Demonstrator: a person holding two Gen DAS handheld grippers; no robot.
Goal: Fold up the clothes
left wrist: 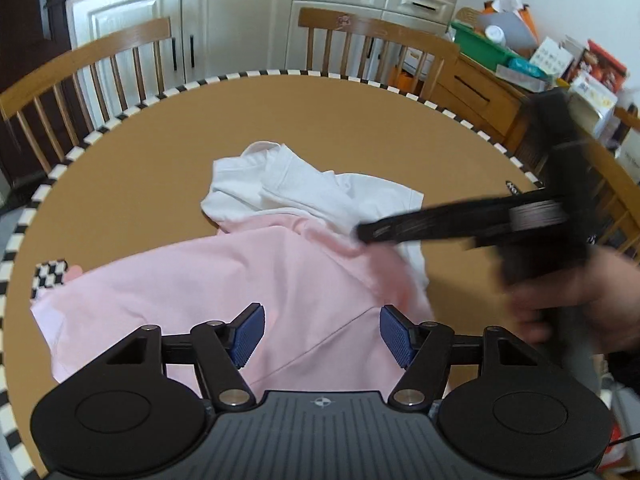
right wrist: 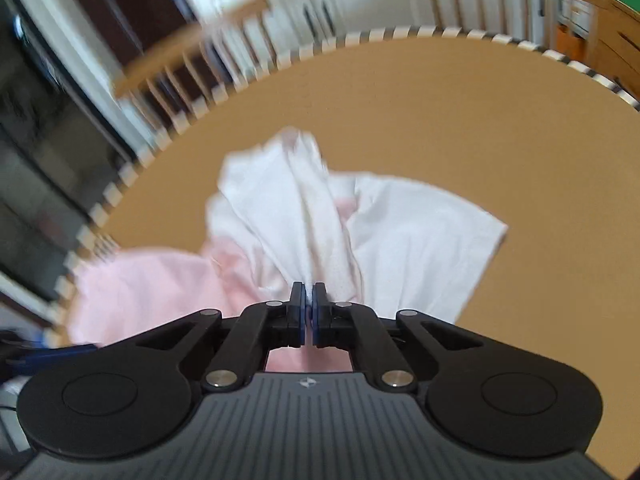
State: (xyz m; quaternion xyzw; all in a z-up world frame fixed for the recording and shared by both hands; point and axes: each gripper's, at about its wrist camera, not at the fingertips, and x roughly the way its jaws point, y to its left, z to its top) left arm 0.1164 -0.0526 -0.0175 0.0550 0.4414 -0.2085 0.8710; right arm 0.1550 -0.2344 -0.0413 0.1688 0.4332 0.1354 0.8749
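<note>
Round brown table (left wrist: 360, 120), frame centre: unfolded pink garment (left wrist: 240, 280) partly under white garment (right wrist: 420, 232). Right gripper (right wrist: 308, 294) pinches white fabric; left gripper (left wrist: 322, 334) stands wide, empty. Step: separating garments. Next: lift white clear.

Table (left wrist: 360, 120): carries both garments near its middle – bare surface all round them.
Nearer garment (left wrist: 240, 280): spread at the table's near side, directly under the left gripper (left wrist: 322, 334).
Farther garment (left wrist: 280, 184): behind the nearer one, overlapping its far edge.
Right gripper (right wrist: 308, 292): right of the left one, at the overlap.
Chairs (left wrist: 100, 64): behind the table; cabinet (left wrist: 224, 12) behind them.
</note>
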